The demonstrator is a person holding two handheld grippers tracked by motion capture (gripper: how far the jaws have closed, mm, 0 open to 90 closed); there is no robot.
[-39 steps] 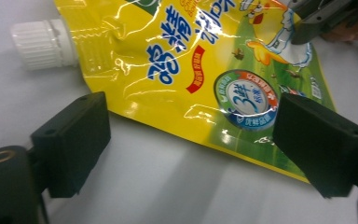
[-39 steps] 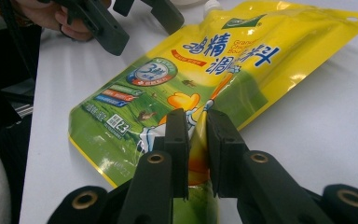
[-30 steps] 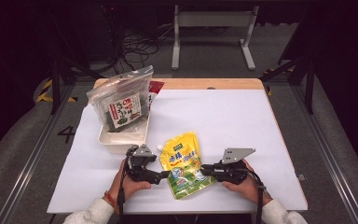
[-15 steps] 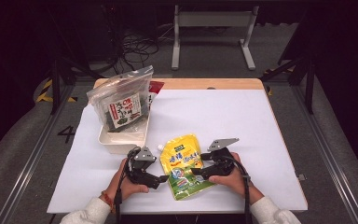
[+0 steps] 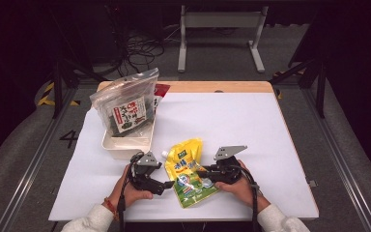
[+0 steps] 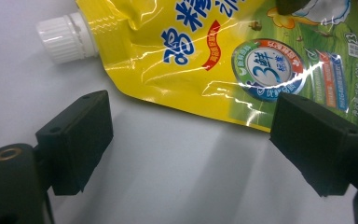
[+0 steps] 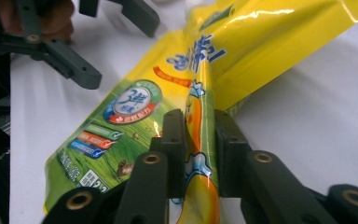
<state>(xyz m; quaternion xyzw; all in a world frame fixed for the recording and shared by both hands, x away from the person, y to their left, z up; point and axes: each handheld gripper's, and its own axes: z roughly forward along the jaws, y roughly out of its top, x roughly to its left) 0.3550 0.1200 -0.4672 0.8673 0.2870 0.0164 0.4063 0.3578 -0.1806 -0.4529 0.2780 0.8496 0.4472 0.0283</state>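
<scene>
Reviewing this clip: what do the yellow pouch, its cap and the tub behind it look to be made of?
Yellow pouch: glossy flexible plastic film, judging by the sharp glare streaks and creases. Its cap: white ribbed hard plastic, matte. Tub: probably off-white rigid plastic, smooth with a dull sheen; too small to be sure.

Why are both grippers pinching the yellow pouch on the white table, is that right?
Not quite. Just the right gripper pinches the yellow pouch; the right gripper view shows its fingers shut on a fold of it. In the left gripper view, the left gripper is open, its fingers apart beside the pouch. The pouch does lie on the white table.
</scene>
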